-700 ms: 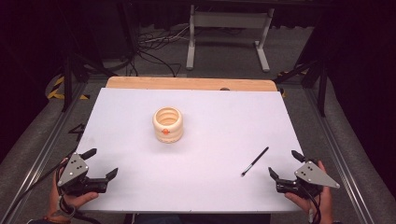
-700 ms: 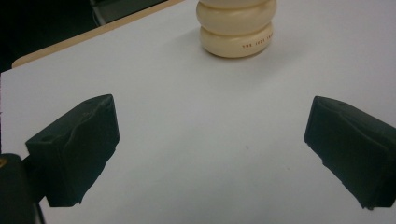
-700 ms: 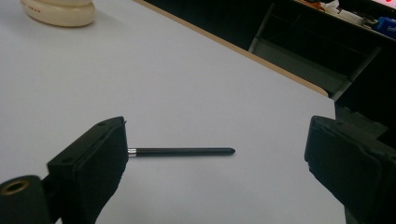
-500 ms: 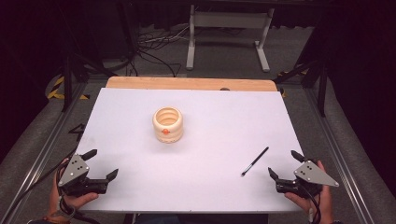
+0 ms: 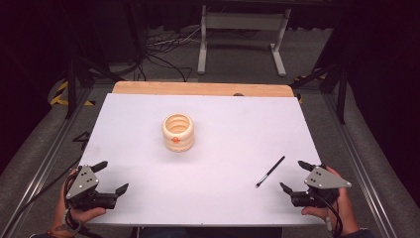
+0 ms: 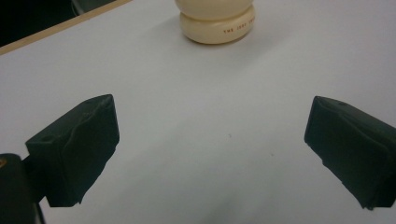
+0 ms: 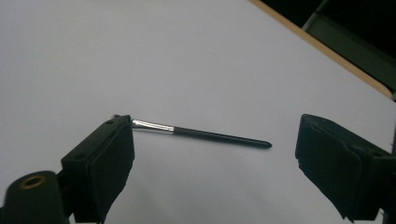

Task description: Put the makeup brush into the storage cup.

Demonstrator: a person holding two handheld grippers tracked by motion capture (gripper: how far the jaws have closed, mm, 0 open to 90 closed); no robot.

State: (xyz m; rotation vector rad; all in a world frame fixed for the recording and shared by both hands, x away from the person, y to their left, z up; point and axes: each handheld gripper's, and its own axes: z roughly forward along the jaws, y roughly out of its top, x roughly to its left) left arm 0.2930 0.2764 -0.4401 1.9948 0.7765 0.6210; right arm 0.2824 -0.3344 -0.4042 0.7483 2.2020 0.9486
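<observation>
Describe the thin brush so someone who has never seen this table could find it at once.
Start at the white table and go to its near right part, just ahead of the right gripper, whose jaws stand open. There lies the brush, flat and slanted. Unlike the squat cream ribbed pot mid-table, it is a slim black stick with a silver ferrule.

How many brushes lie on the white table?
1. The brush lies on the table near its right edge, just beyond the right tongs.
</observation>
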